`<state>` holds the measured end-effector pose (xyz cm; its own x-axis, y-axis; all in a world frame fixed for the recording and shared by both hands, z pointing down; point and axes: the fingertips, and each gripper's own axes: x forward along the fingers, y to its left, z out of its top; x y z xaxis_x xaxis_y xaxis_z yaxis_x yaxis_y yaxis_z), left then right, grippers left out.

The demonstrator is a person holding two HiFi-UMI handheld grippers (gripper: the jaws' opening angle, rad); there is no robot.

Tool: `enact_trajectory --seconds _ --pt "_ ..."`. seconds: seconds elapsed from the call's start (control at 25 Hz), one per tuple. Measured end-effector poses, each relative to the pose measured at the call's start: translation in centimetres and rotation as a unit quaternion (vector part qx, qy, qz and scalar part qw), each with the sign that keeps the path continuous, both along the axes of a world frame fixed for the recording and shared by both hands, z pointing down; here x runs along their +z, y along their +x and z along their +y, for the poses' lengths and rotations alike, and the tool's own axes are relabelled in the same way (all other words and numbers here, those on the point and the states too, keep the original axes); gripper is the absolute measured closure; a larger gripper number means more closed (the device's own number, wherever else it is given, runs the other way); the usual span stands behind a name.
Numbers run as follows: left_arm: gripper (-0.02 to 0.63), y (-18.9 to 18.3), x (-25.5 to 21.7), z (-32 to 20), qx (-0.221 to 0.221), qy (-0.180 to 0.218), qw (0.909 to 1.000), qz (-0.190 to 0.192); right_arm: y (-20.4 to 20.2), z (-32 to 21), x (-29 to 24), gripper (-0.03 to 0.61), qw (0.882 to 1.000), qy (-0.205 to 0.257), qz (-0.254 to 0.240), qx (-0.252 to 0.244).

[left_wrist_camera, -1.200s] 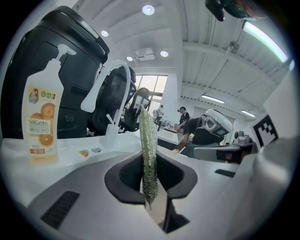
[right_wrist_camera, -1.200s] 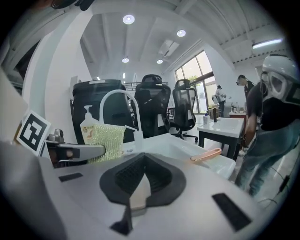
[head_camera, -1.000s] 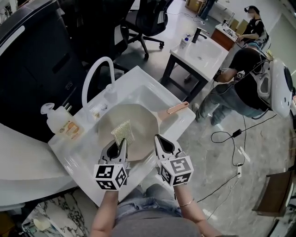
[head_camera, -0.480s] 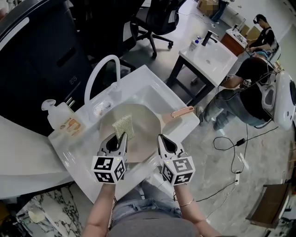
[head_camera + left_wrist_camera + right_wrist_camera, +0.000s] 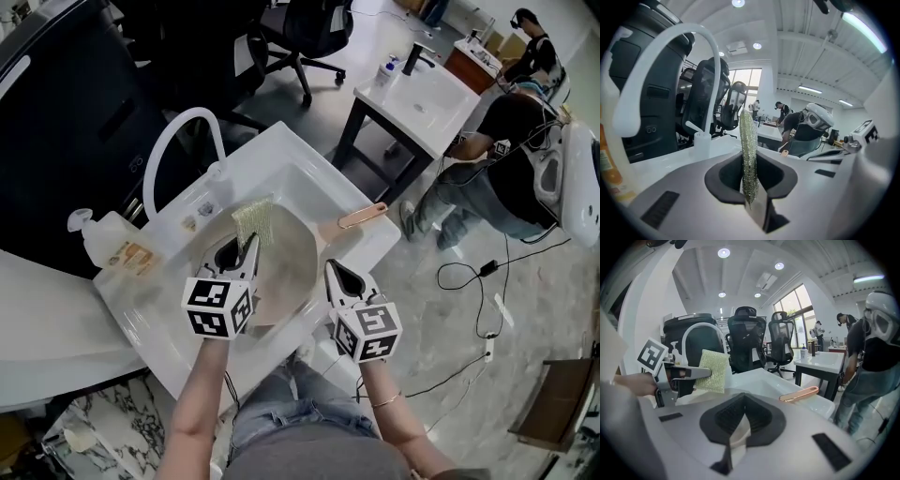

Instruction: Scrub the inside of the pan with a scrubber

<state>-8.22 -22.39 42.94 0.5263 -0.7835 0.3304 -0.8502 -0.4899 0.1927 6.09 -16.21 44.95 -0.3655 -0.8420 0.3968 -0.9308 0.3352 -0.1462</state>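
Green-yellow mesh scrubber (image 5: 255, 223), one piece, is clamped edge-on in the left hand-held gripper (image 5: 246, 246), whose jaws are closed tight on its lower end, so the pad stands upright beyond the fingertips. It sits over the far part of the pan (image 5: 289, 261), toward the sink's back edge; whether it touches the pan's inside cannot be told. The pan is beige and round and lies in the basin of the white sink (image 5: 317, 159), with its copper-coloured handle (image 5: 361, 217) reaching over the sink's right edge. The right hand-held gripper (image 5: 330, 266) has its jaws brought together with nothing between them. It hangs over the sink's near edge, just right of the pan, apart from the handle and pointed toward the basin. A white arched faucet (image 5: 173, 141) rises from the sink's left edge. A pump bottle (image 5: 103, 239) with an orange label stands near the sink's left corner. Beyond the sink's far-right corner is a second white surface (image 5: 422, 98) with its own basin, well apart, and a person (image 5: 506, 159) in dark clothing stands beside it. Black office chairs (image 5: 300, 28) stand on the floor behind.
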Motion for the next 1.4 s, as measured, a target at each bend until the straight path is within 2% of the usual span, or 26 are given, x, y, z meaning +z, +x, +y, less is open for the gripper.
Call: enact_trajectory --seconds 0.16,0.32,0.52,0.76,0.92,1.12,1.4 --pt "0.548 2.5 2.3 -1.3 0.028 -0.024 0.9992 -0.016 0.4 -0.4 0.4 0.568 1.0 -0.004 0.0 0.0" --pt "0.548 4.4 6.1 -0.7 0.06 -0.067 0.9954 -0.032 0.6 -0.9 1.3 0.568 1.0 -0.011 -0.001 0.0" --pt "0.548 5.7 9.9 0.4 0.101 -0.118 0.9874 -0.033 1.2 -1.5 2.4 0.568 1.0 -0.022 -0.006 0.006" --pt "0.549 7.1 12.6 0.6 0.136 -0.153 0.978 -0.04 1.6 -2.5 3.1 0.568 0.999 -0.033 -0.009 0.007" --pt "0.549 7.6 14.0 0.2 0.14 -0.163 0.9751 -0.057 1.6 -3.2 3.6 0.568 0.999 -0.04 -0.007 0.003" --pt "0.549 7.0 15.2 -1.4 0.123 -0.173 0.9756 -0.056 1.7 -4.0 4.2 0.568 0.999 -0.046 -0.011 0.001" --pt "0.549 6.5 16.8 -3.8 0.097 -0.185 0.9749 -0.078 1.8 -4.7 4.9 0.568 0.998 -0.057 -0.014 -0.007"
